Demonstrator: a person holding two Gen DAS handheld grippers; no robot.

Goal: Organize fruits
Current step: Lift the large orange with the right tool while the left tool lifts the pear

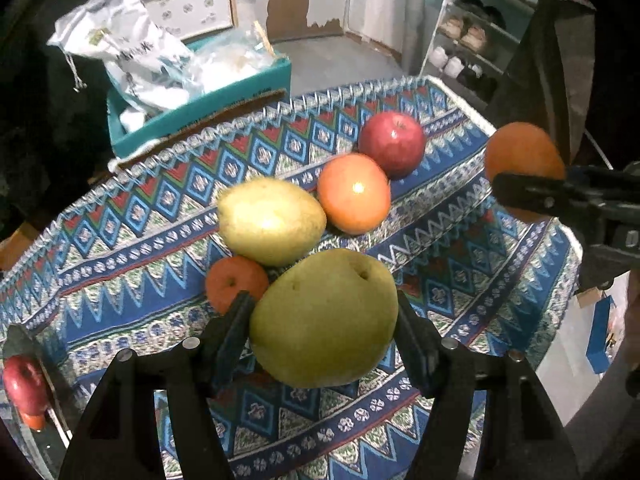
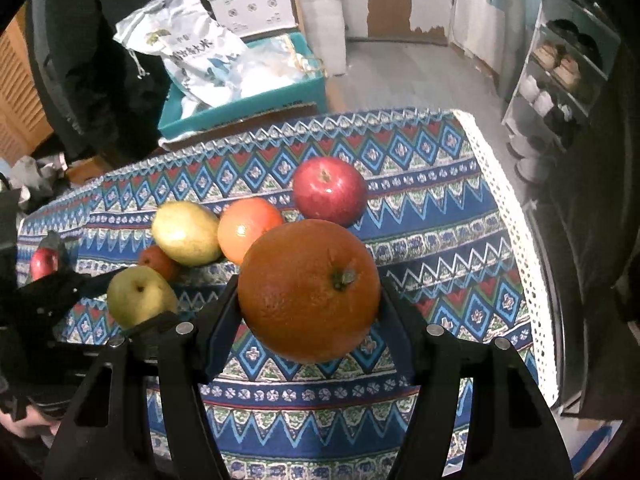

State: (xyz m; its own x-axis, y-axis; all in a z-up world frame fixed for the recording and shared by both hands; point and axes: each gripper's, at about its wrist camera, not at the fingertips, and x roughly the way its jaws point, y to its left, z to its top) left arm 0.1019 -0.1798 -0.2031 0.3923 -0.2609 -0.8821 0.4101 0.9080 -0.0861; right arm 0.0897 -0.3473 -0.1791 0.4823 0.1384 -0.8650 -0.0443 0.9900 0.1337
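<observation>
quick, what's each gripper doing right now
Left gripper: closed on a green pear.
Right gripper: closed on a large orange.

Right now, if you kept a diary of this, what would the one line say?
left gripper: shut on green pear | right gripper: shut on big orange | both held above patterned cloth | on cloth: red apple, yellow pear, two oranges

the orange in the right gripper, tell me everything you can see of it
The orange is large, round and deep orange, with dimpled peel and a small green-brown stem nub facing the right wrist camera. It looks whole and unpeeled. The right gripper is shut on it, one finger pressed to each side, holding it above the patterned tablecloth, apart from the other fruit. In the left wrist view it shows at the right edge, partly hidden by a finger.
</observation>
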